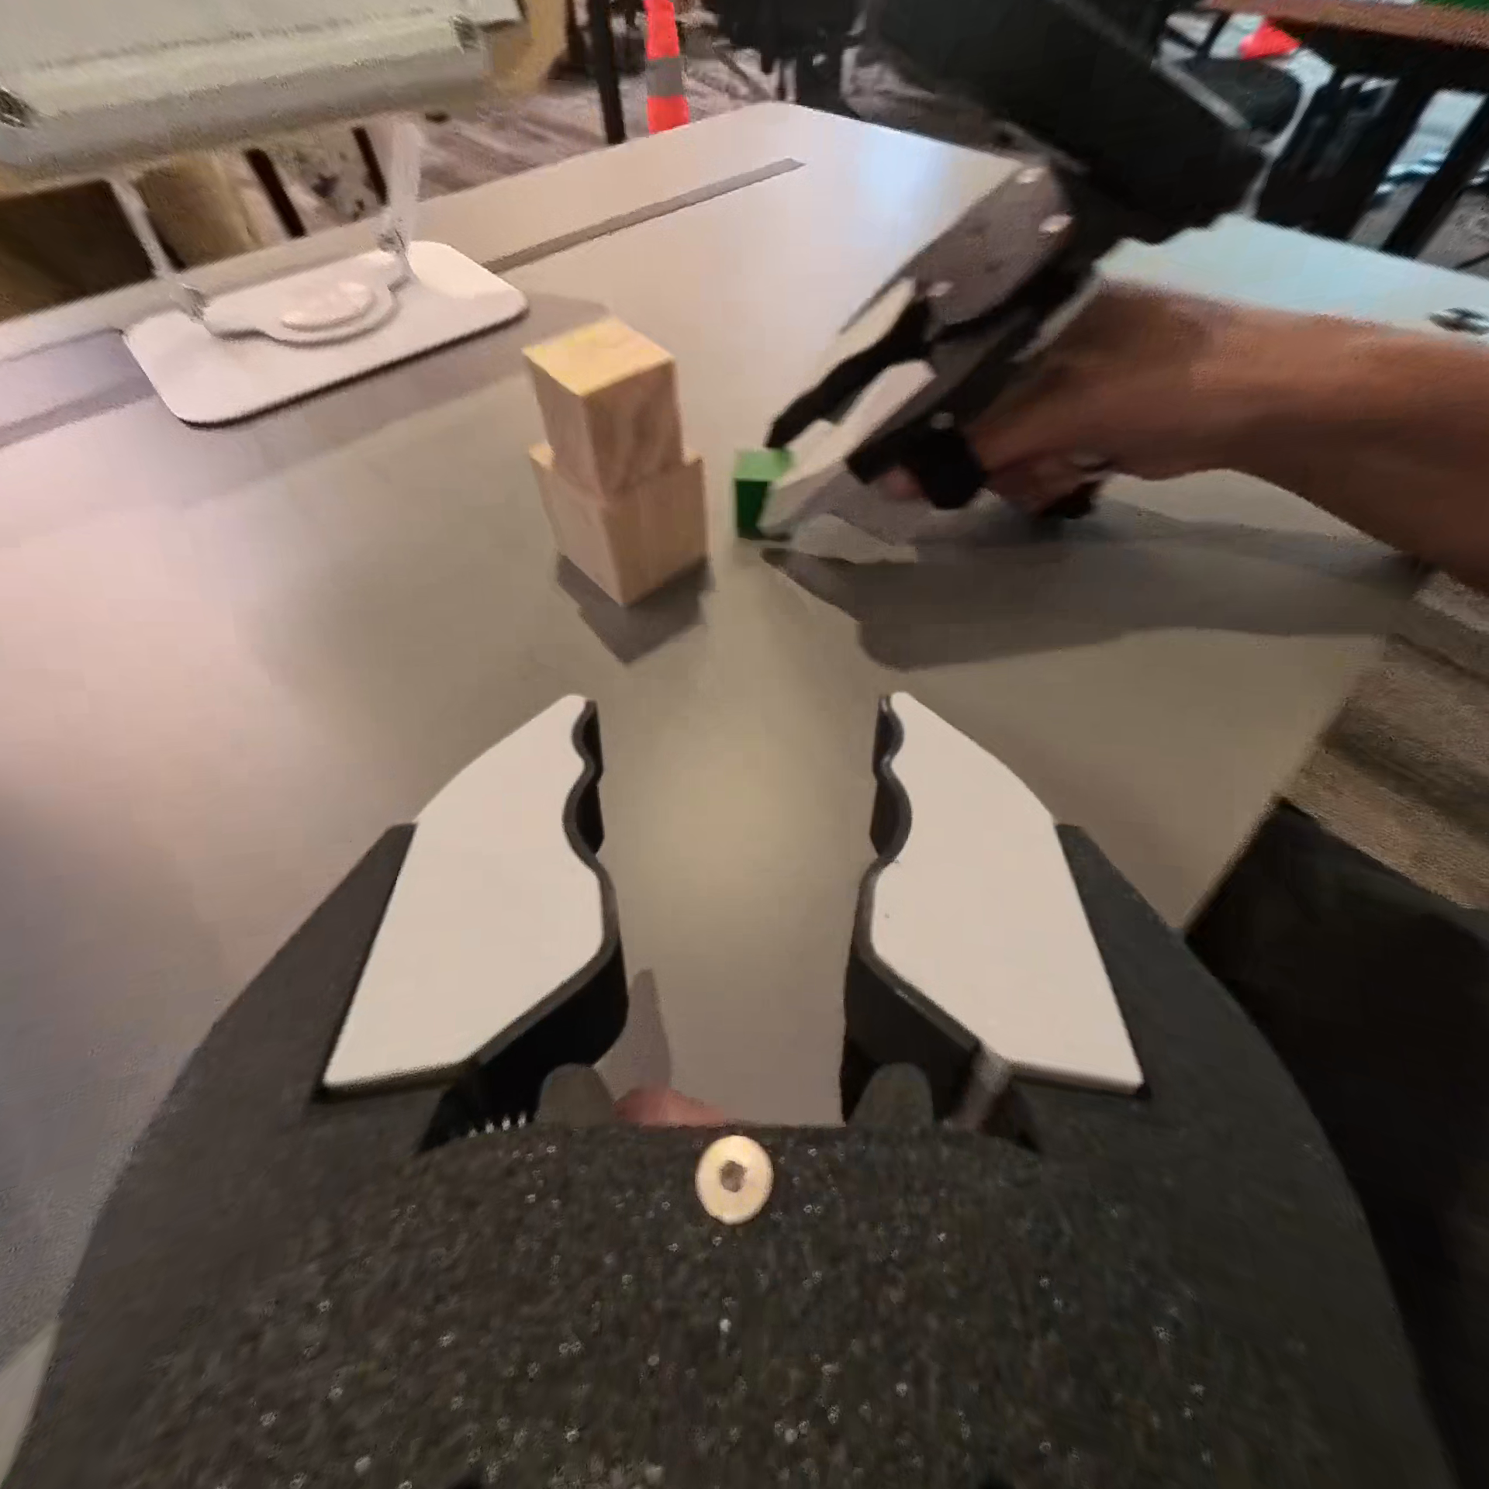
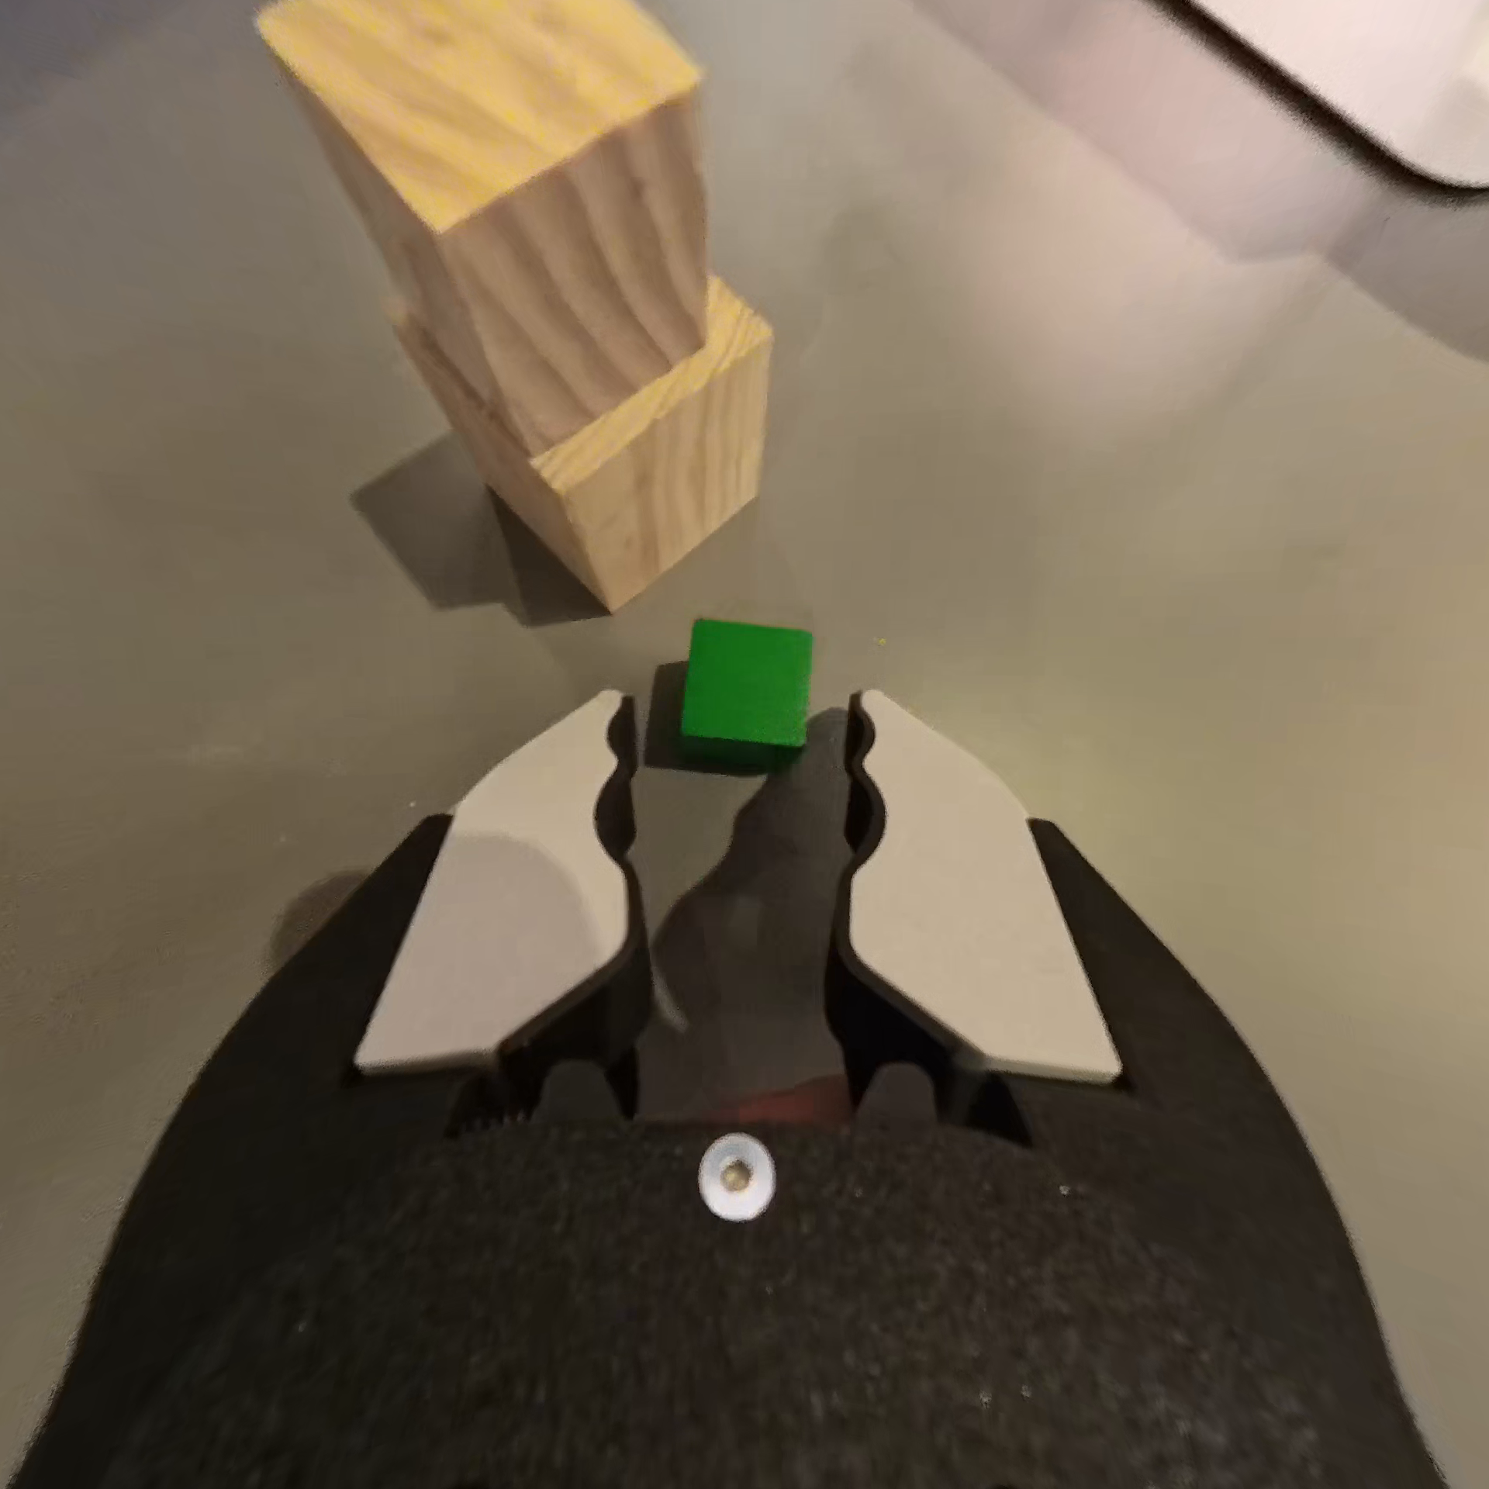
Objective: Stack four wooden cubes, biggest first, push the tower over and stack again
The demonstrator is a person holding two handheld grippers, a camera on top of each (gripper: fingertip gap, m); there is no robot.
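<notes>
Two stacked grainy pine cubes (image 2: 564, 322) on smooth grey worktop (image 2: 1128, 644); right tool (image 2: 741, 713) spread wide before small glossy green cube (image 2: 745, 685); left tool (image 1: 737, 717) wide, empty.

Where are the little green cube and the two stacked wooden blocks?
green cube (image 2: 745, 685): right wrist view, its top face.
upper wooden block (image 2: 564, 322): right wrist view, its front side face.
lower wooden block (image 1: 636, 528): left wrist view, its side face.

two plain wooden cubes (image 2: 564, 322) – one green cube (image 2: 745, 685) – two grippers (image 1: 737, 709)
</notes>
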